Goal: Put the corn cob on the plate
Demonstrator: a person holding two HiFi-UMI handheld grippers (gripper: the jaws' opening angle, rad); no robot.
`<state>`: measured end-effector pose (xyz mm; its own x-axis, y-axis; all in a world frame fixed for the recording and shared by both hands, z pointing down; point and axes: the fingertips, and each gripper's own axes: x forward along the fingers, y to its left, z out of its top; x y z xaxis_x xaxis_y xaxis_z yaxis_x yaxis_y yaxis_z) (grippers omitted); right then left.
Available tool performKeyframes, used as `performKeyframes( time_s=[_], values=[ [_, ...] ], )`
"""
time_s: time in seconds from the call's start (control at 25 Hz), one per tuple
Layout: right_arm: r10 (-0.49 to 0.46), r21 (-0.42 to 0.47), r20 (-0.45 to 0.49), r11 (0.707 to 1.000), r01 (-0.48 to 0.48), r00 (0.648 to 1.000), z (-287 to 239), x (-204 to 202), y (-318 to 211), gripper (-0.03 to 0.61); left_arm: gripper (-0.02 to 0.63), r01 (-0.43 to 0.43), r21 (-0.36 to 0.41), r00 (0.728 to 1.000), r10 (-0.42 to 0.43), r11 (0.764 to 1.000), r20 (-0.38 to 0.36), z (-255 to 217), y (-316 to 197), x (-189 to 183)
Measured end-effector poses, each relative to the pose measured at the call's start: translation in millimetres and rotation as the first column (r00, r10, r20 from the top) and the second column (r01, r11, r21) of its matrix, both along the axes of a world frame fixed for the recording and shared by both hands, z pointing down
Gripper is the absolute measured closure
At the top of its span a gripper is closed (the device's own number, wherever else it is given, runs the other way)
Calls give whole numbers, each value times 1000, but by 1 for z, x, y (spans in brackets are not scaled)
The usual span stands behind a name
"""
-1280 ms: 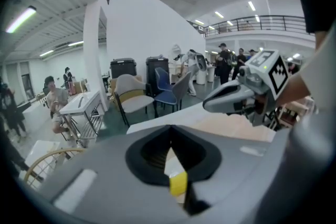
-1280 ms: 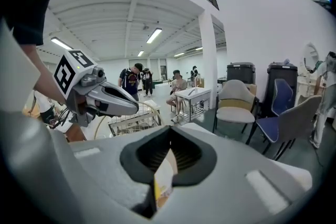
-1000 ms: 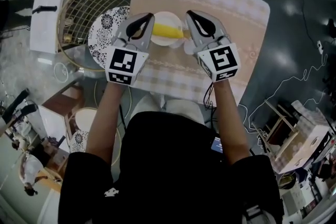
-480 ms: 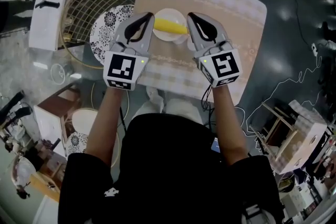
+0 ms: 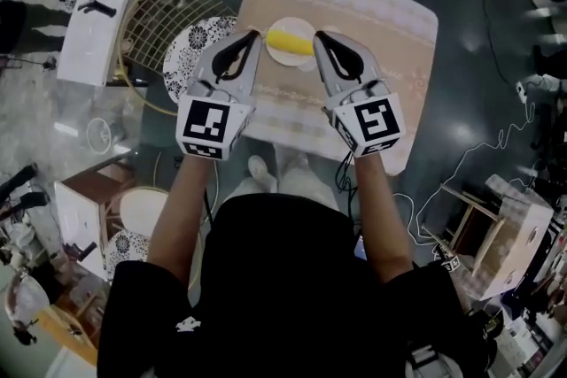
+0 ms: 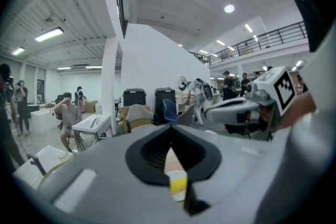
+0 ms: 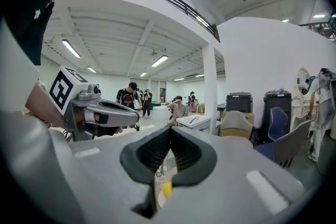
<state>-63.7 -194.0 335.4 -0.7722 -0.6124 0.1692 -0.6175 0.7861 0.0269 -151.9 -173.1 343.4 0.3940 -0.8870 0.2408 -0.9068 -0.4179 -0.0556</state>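
Note:
The yellow corn cob (image 5: 290, 41) lies on a small white plate (image 5: 276, 57) on the cloth-covered table (image 5: 381, 22). Both grippers hang above the table, each to one side of the plate and apart from the cob. My left gripper (image 5: 254, 36) is shut with nothing in it, and so is my right gripper (image 5: 318, 37). In the left gripper view the shut jaws (image 6: 169, 129) hide most of the scene, and a bit of the cob (image 6: 177, 183) shows below them. A speck of cob (image 7: 166, 190) also shows under the shut jaws (image 7: 169, 131) in the right gripper view.
A round wire rack (image 5: 151, 22) and a patterned plate (image 5: 188, 53) stand left of the table. A white box (image 5: 93, 13) lies further left. Chairs, bins and several people fill the hall beyond. Cables run over the floor at the right (image 5: 478, 146).
Both shut grippers have risen together away from the table, which now looks smaller and further off. The corn cob stays on the plate.

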Motion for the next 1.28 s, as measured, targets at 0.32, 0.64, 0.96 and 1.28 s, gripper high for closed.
performKeyframes(
  time_s=[0.32, 0.64, 0.96, 1.28],
  values=[
    [6, 65, 36, 998, -9, 999, -47, 9, 70, 577, 606, -5, 70, 1000, 4, 998, 13, -41, 61, 18],
    [19, 128, 55, 991, -26, 998, -78, 5, 135, 577, 606, -40, 137, 999, 38, 990, 16, -69, 118, 20],
    [16, 175, 58, 984, -26, 998, -103, 3, 193, 577, 606, -54, 191, 999, 54, 980, 5, -97, 168, 24],
    [14, 200, 56, 979, -25, 998, -120, 8, 219, 577, 606, -72, 206, 997, 74, 976, -1, -112, 193, 35]
  ],
)
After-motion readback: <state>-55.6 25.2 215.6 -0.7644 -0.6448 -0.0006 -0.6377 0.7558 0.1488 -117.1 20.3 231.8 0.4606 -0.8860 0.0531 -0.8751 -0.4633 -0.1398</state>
